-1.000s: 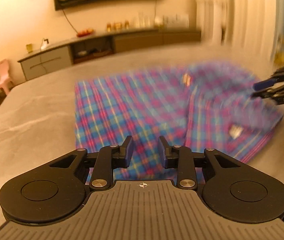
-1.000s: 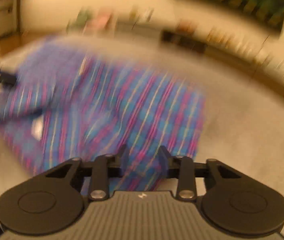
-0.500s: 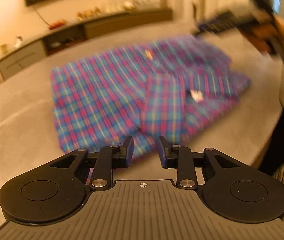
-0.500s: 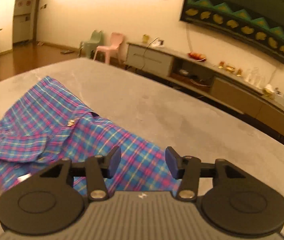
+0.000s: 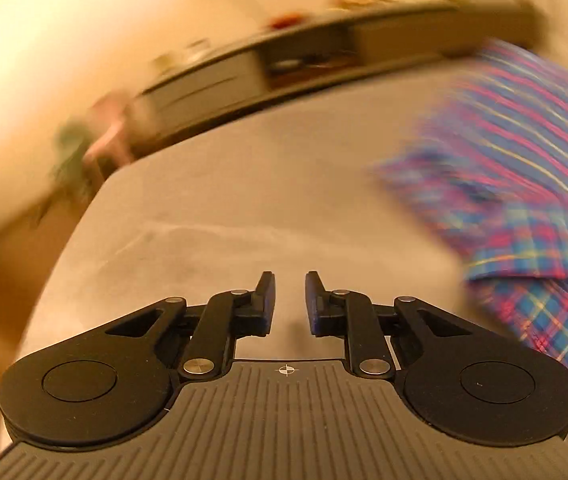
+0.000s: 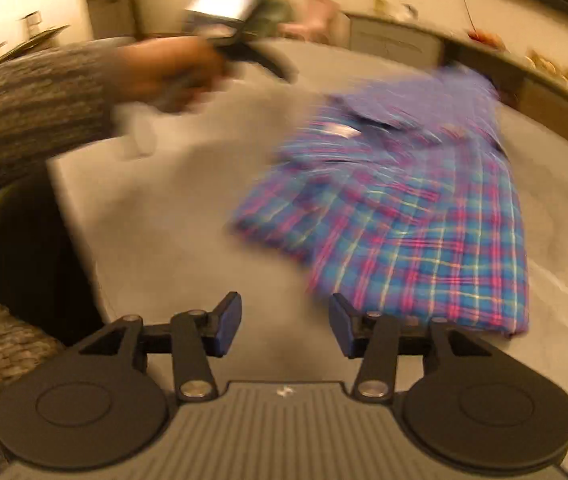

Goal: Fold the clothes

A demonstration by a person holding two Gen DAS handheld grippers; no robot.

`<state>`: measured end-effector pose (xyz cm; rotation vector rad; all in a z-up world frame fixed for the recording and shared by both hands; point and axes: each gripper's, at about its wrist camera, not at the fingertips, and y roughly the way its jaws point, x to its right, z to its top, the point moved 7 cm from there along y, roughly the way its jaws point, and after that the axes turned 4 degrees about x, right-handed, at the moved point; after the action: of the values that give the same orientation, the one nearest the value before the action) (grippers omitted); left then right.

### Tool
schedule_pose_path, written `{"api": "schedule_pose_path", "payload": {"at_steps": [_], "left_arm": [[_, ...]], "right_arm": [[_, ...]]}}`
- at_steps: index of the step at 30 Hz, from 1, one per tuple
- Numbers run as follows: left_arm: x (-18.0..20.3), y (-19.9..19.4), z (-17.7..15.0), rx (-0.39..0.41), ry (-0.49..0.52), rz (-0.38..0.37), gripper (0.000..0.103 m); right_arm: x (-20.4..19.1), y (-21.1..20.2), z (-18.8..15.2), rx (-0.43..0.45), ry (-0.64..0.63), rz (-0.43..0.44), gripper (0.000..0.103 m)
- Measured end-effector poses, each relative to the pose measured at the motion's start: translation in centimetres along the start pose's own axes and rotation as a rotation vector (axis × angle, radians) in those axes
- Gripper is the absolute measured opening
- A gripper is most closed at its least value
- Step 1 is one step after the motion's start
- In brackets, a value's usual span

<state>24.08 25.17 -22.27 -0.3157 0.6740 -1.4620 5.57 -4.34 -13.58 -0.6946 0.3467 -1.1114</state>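
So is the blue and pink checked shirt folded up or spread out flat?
Folded: the blue and pink checked shirt lies on the grey table in overlapping layers.

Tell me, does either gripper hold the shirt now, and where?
Nothing is held: left gripper and right gripper are open, apart from the shirt.

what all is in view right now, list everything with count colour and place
plaid shirt: one, blue, pink and yellow check, partly folded on the table
table: one, grey, under the shirt
sideboard: one, grey and brown, by the far wall, blurred
small chair: one pink, beside the sideboard, blurred
left gripper: one, black, empty, over bare table
right gripper: one, black, open, near the shirt's edge
hand: one, holding the left gripper's handle, knit sleeve behind
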Motion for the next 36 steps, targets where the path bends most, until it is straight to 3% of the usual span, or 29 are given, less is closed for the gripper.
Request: {"api": "schedule_pose_path", "payload": {"at_steps": [2,4,7,11,14,17,19,20,21,24,25,27,31,33,35,36], "left_arm": [[-1.2,-1.0,1.1,0.024,-0.119,-0.021,0.01],[-0.3,-4.4,0.9,0.069,-0.133,-0.083,0.011],[3.4,-10.3,-1.1,0.1,-0.042,-0.25,0.018],[10.0,-15.9,-4.4,0.088,0.07,-0.494,0.018],[15.2,-17.5,-5.8,0.068,0.118,-0.636,0.02],[17.0,-16.5,-6.6,0.04,0.188,-0.59,0.02],[15.5,-15.0,-6.4,0.02,0.172,-0.51,0.018],[14.7,-14.2,-6.2,0.01,0.163,-0.469,0.007],[13.1,-13.4,-6.1,0.0,0.138,-0.424,0.003],[7.0,-12.2,-5.9,0.016,0.107,-0.184,0.007],[5.6,-12.9,-5.9,0.024,0.081,-0.171,0.008],[2.8,-14.5,-5.9,0.041,0.029,-0.151,0.01],[4.3,-19.5,-6.5,0.103,0.041,-0.306,0.021],[7.1,-21.7,-7.3,0.117,0.089,-0.424,0.021],[10.3,-22.4,-8.5,0.108,0.147,-0.476,0.023],[11.5,-22.2,-9.2,0.088,0.182,-0.468,0.023]], "right_arm": [[0.6,-0.6,0.4,0.033,0.029,-0.013,0.048],[1.2,-1.3,0.9,0.065,0.059,-0.027,0.05],[2.2,-2.2,1.5,0.112,0.105,-0.045,0.05],[5.2,1.4,0.3,0.056,0.288,0.029,0.05],[5.2,2.2,-1.2,0.029,0.39,0.104,0.032],[4.0,1.1,-3.0,0.039,0.465,0.098,0.026],[2.0,0.0,-3.8,0.04,0.546,0.124,0.022],[0.6,-0.6,-4.1,0.034,0.599,0.147,0.021],[-1.5,-1.1,-4.4,0.018,0.654,0.204,0.021],[-10.8,-1.7,-4.0,-0.081,0.53,0.457,0.023],[-12.4,-2.4,-3.3,-0.056,0.428,0.467,0.023],[-11.6,-4.3,-1.3,0.06,0.282,0.383,0.024],[-5.8,-5.5,2.2,0.213,0.221,0.205,0.038],[-2.2,-3.3,3.4,0.245,0.183,0.093,0.04],[1.2,0.3,2.9,0.207,0.119,-0.044,0.04],[2.4,2.0,1.6,0.151,0.086,-0.084,0.04]]}}
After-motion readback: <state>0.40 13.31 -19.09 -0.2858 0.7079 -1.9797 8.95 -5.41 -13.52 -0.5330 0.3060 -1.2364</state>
